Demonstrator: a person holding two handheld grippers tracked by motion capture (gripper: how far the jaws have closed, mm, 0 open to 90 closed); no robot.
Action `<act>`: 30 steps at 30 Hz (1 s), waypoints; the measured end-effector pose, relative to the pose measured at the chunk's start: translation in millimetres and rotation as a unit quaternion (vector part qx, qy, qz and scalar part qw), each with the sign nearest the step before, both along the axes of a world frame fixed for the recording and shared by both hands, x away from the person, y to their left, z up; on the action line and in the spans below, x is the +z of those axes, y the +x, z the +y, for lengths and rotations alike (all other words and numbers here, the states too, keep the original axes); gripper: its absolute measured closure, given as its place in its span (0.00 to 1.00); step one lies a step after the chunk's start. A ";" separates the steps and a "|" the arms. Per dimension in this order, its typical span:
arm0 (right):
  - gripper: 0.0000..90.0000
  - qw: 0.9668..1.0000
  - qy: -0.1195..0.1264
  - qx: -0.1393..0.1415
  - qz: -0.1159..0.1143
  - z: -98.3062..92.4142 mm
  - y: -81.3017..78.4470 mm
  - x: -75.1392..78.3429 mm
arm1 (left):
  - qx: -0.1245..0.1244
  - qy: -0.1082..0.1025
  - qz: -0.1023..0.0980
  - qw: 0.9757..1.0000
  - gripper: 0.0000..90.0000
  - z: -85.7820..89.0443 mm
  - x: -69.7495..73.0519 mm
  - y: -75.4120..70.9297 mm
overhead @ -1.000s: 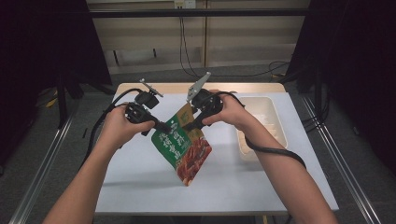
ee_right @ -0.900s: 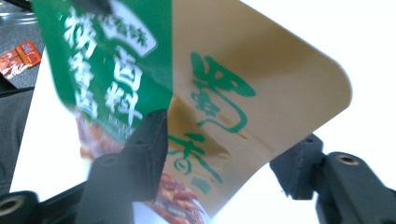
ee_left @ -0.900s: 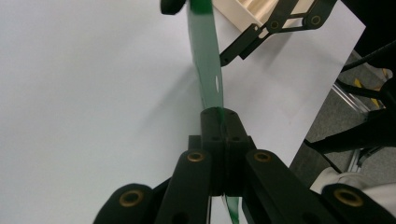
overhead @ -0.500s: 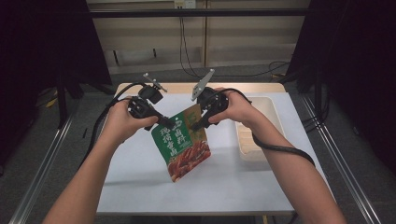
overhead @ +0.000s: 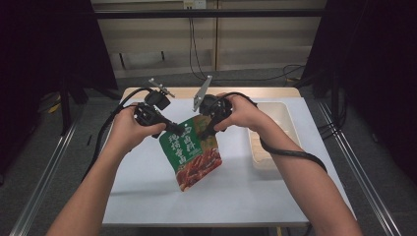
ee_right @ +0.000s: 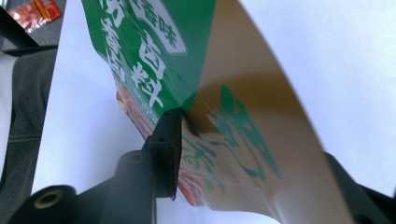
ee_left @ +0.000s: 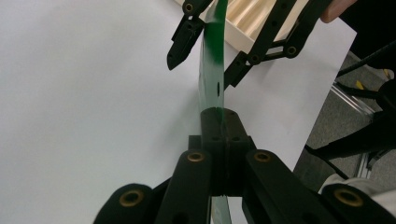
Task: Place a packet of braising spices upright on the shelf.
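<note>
Now the right hand-held gripper (overhead: 205,129) has been closing around the pouch (overhead: 192,155), left one (overhead: 172,129) clamped.

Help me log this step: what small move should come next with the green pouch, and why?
Probably close the right gripper fully onto the pouch. The left gripper is shut on its top edge, holding it above the table; the right jaws have just been closing around the edge but stand apart.
</note>
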State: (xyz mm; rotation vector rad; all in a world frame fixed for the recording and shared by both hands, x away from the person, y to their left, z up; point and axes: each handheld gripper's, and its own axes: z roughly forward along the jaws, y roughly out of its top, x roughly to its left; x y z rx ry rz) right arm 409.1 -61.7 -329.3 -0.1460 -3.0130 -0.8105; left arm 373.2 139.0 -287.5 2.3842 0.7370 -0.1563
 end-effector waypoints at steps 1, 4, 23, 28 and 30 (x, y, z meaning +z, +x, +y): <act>0.69 1.000 -0.006 0.004 -0.002 0.7 -0.2 0.6 | 0.002 -0.001 0.000 1.000 1.00 0.4 -0.3 -0.1; 0.74 1.000 -0.024 0.010 -0.008 3.7 -1.0 2.1 | 0.005 -0.007 -0.001 1.000 1.00 1.8 -1.7 0.4; 1.00 0.997 -0.069 -0.035 0.025 4.0 -1.2 8.6 | 0.036 -0.061 -0.027 0.997 0.54 28.3 -15.4 -3.8; 1.00 0.994 -0.080 -0.054 0.042 -0.7 0.2 13.1 | 0.051 -0.079 -0.036 0.995 0.36 37.7 -26.0 -6.6; 1.00 0.994 -0.080 -0.061 0.043 -2.8 1.3 16.1 | 0.052 -0.064 -0.031 0.996 0.31 40.8 -32.4 -6.2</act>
